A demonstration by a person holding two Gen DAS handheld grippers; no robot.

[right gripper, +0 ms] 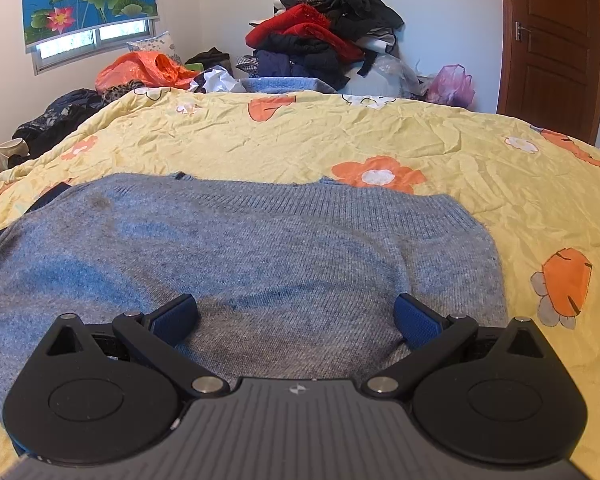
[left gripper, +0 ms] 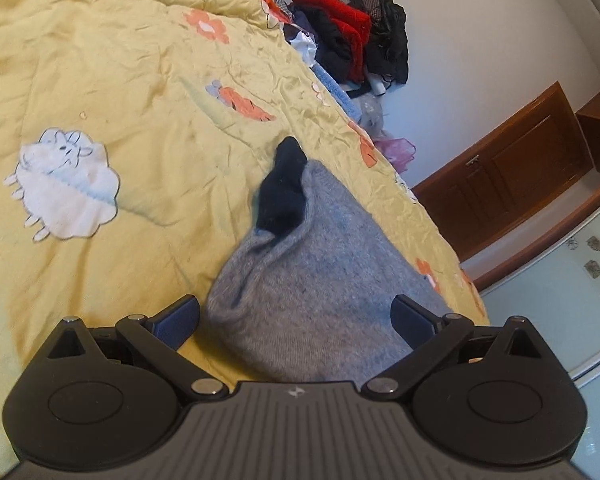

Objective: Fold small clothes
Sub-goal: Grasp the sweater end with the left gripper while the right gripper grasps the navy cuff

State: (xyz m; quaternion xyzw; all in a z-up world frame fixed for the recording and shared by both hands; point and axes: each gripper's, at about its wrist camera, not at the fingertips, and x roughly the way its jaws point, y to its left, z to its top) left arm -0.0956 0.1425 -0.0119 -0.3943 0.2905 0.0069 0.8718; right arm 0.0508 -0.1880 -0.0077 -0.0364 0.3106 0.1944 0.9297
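A small grey knitted sweater [right gripper: 260, 248] lies on a yellow flowered quilt [right gripper: 380, 140]. In the left wrist view the sweater [left gripper: 312, 280] looks bunched, with a dark navy part [left gripper: 284, 188] sticking out at its far end. My left gripper [left gripper: 296, 316] is open, its jaws wide apart over the near end of the sweater. My right gripper [right gripper: 296, 316] is open too, its jaws spread above the sweater's near part. Neither holds cloth.
A pile of red, black and navy clothes [right gripper: 320, 40] stands at the far side of the bed, also in the left wrist view [left gripper: 352, 36]. An orange bag [right gripper: 144, 68] lies at the back left. A brown door [right gripper: 556, 48] is at the right.
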